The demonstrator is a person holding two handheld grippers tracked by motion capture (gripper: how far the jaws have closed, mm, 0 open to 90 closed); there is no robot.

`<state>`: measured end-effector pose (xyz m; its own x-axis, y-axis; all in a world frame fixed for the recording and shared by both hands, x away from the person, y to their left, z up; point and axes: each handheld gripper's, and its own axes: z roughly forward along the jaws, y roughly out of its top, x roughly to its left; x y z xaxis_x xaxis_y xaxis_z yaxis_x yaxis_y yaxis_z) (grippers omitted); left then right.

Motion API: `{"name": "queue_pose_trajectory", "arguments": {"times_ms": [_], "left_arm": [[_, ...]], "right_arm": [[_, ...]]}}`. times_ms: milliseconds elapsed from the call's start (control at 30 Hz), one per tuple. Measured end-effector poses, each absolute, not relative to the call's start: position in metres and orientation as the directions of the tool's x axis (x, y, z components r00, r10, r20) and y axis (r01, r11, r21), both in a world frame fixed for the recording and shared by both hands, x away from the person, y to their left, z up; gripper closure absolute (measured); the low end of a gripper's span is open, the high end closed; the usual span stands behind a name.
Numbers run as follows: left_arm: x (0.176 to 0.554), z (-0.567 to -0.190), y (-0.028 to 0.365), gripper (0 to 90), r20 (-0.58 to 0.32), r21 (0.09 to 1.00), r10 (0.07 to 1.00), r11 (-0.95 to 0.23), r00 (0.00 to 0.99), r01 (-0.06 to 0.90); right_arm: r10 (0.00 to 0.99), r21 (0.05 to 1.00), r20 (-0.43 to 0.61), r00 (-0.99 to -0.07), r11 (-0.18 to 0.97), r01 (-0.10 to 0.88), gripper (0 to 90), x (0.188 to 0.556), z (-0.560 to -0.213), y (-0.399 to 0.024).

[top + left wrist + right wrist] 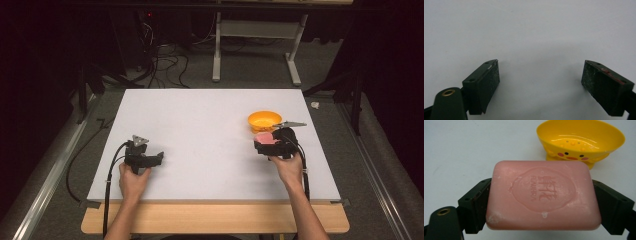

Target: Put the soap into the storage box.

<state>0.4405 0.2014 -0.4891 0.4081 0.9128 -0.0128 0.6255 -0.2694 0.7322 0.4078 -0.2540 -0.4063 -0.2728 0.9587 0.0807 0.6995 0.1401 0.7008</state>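
Right gripper view: soap bar [542, 195] covers the inner faces of both jaws; contact surfaces hidden. Stamped lettering on the soap too blurred to read. Yellow dish [580, 141] has its rear rim cut off by the top edge, and its foot is partly behind the soap.

High view: soap mostly hidden by the right gripper [274, 141]; jaw gap too small to judge.

Left gripper view: jaw bases cut off at the bottom edge.
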Motion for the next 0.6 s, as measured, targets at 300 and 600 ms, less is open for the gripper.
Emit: {"name": "queue_pose_trajectory", "arguments": {"times_ms": [300,600], "left_arm": [[0.441,-0.489,0.201,15.3,-0.013,0.732,0.913,-0.269,0.408,0.625],[0.441,-0.489,0.201,15.3,-0.013,0.732,0.913,-0.27,0.408,0.626]], "right_arm": [[0.967,0.697,0.093,-0.239,0.108,0.709,13.6,0.419,-0.399,-0.256],[0.975,0.687,0.103,-0.197,0.073,0.723,13.6,0.431,-0.394,-0.261]]}}
